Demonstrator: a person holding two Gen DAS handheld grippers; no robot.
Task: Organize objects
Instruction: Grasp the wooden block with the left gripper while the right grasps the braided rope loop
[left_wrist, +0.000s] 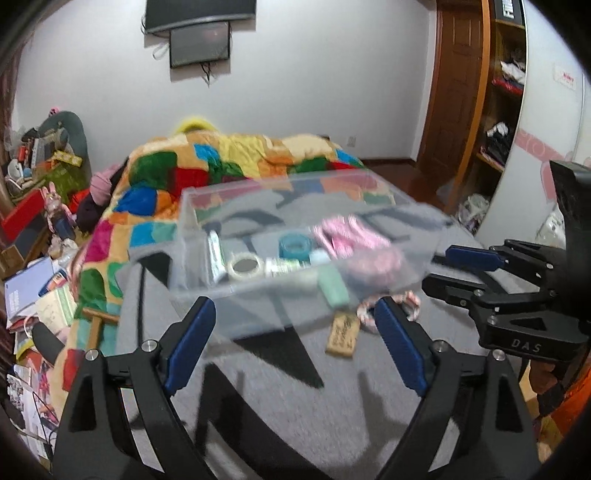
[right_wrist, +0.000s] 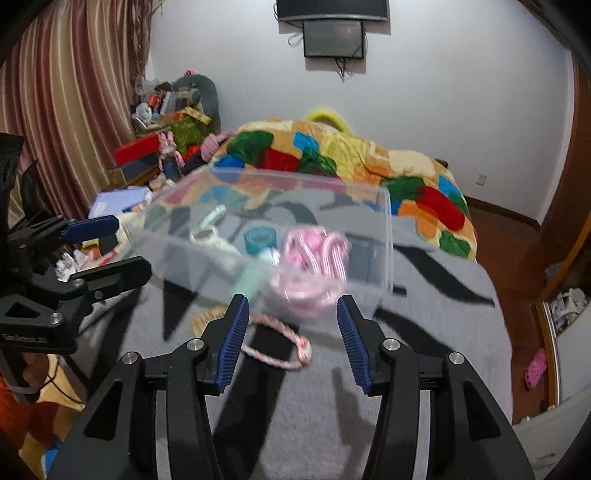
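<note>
A clear plastic box (left_wrist: 236, 306) (right_wrist: 384, 236) sits on the grey bed cover. It holds a pink striped cord bundle (left_wrist: 354, 240) (right_wrist: 317, 254), a teal tape roll (left_wrist: 293, 248) (right_wrist: 260, 238), a white tape roll (left_wrist: 245, 266), tubes and a mint bottle (left_wrist: 334, 286). In front of the box lie a wooden tag (left_wrist: 343, 334) and a pink-white rope ring (right_wrist: 280, 345) (left_wrist: 365, 314). My left gripper (left_wrist: 295, 325) is open and empty just in front of the box. My right gripper (right_wrist: 291, 323) is open and empty above the rope ring.
A colourful patchwork quilt (left_wrist: 177, 173) (right_wrist: 332, 155) lies bunched behind the box. Clutter of books and boxes (left_wrist: 33, 280) fills the left side beside the bed. A wooden door and shelves (left_wrist: 495, 122) stand at right. Each gripper shows in the other's view (left_wrist: 517, 280) (right_wrist: 74, 258).
</note>
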